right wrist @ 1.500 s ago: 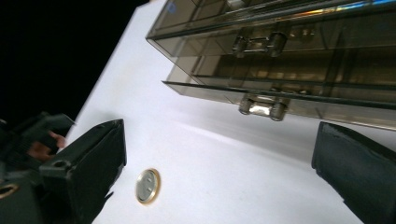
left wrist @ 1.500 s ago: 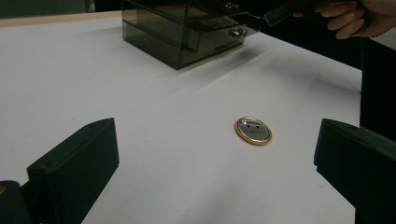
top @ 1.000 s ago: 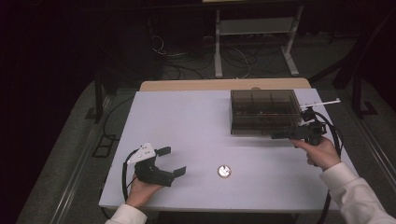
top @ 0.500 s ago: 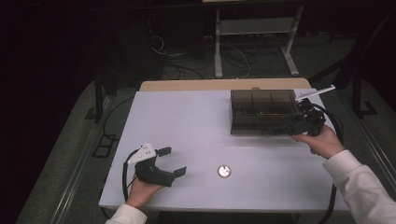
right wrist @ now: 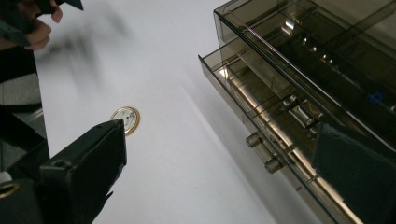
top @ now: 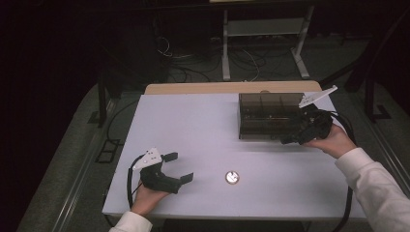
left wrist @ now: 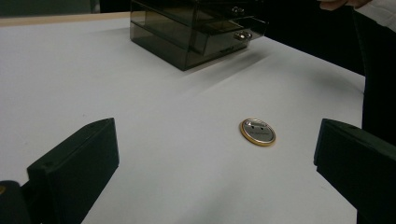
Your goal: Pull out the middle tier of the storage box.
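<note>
A smoky see-through drawer box (top: 268, 113) stands at the table's far right. One of its drawers (right wrist: 261, 116) is pulled out slightly, with small knobs (right wrist: 264, 154) on the front. My right gripper (top: 293, 133) is open at the box's front right corner. In the right gripper view (right wrist: 219, 179) the knobs lie between its two jaws without touching them. A round gold-rimmed badge (top: 232, 177) lies flat on the white table (top: 193, 125) near the front. My left gripper (top: 179, 167) rests open at the front left. It faces the badge (left wrist: 258, 131) and holds nothing.
The drawer box (left wrist: 196, 28) is far ahead in the left gripper view, with a sleeve (left wrist: 378, 70) at the right edge. Beyond the table's far edge are cables and a white stand (top: 263, 29) on the floor. Cables trail from both grippers.
My right gripper moved forward and then slightly left, closing in on the box's front right corner. The left gripper and the badge stayed put.
</note>
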